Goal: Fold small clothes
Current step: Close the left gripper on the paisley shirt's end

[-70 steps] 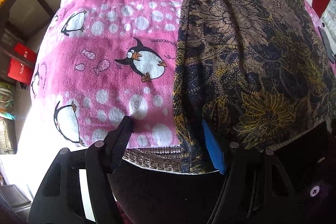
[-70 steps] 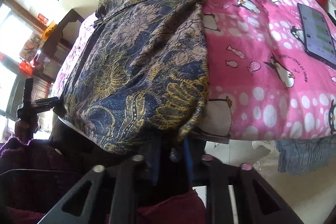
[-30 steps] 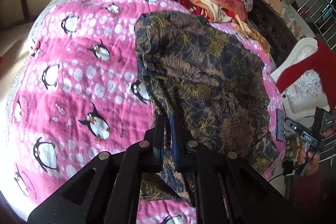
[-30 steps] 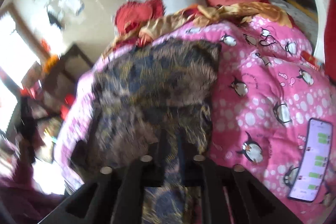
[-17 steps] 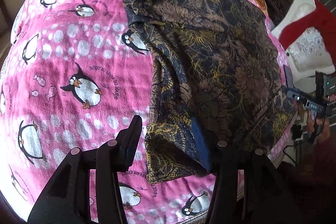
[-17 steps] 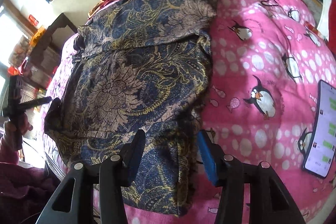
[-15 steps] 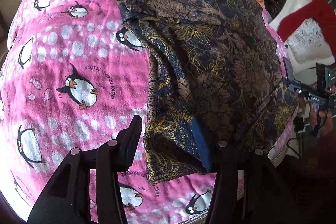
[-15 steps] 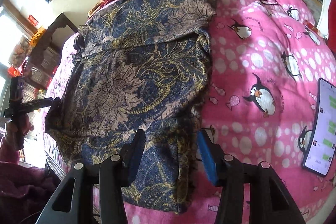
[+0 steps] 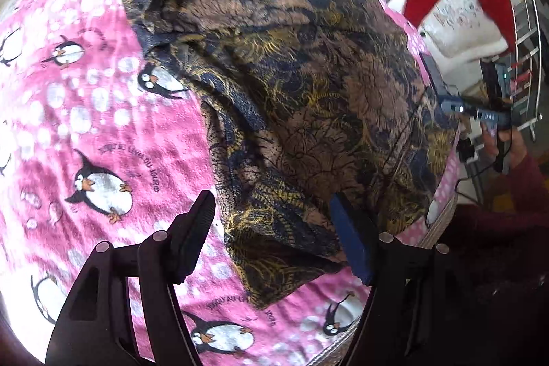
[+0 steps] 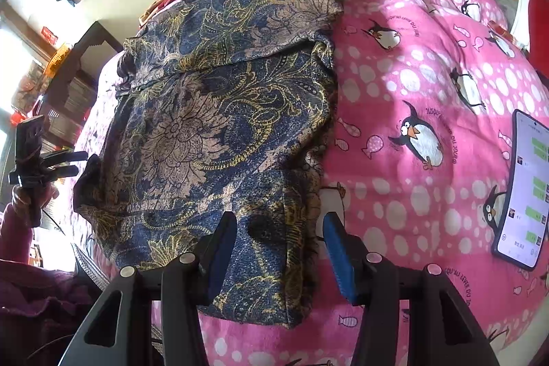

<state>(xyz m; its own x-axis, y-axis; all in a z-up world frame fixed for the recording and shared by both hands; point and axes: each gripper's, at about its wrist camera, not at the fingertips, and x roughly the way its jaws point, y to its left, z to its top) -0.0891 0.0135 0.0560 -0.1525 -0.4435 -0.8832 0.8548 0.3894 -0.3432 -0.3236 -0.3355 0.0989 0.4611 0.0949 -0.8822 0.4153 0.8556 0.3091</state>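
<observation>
Navy-and-gold garment on my pink penguin blanket

I see the garment [image 10: 219, 112] in dark navy with tan flowers and gold scrollwork; the blanket [image 10: 411, 64] is bright pink with white dots, black-and-white penguins and small fish; the phone [image 10: 525, 187] screen shows white with green bubbles.

left gripper [image 9: 271, 228]: black plastic frame, kinda skeletal, with triangular cut-outs down each arm
left fingers [image 9: 195, 235]: one has a black ribbed pad, the other a blue one
screws: round silver ones, two on each arm, same deal on both grippers
right gripper [image 10: 279, 246]: same black open-frame build; both pads look blue from here
far view of the right one: from the left wrist it's a small dark blue-grey unit with tiny white lettering and a thin black cable hanging under it
sleeve [image 9: 525, 184]: dark maroon knit, fuzzy
</observation>
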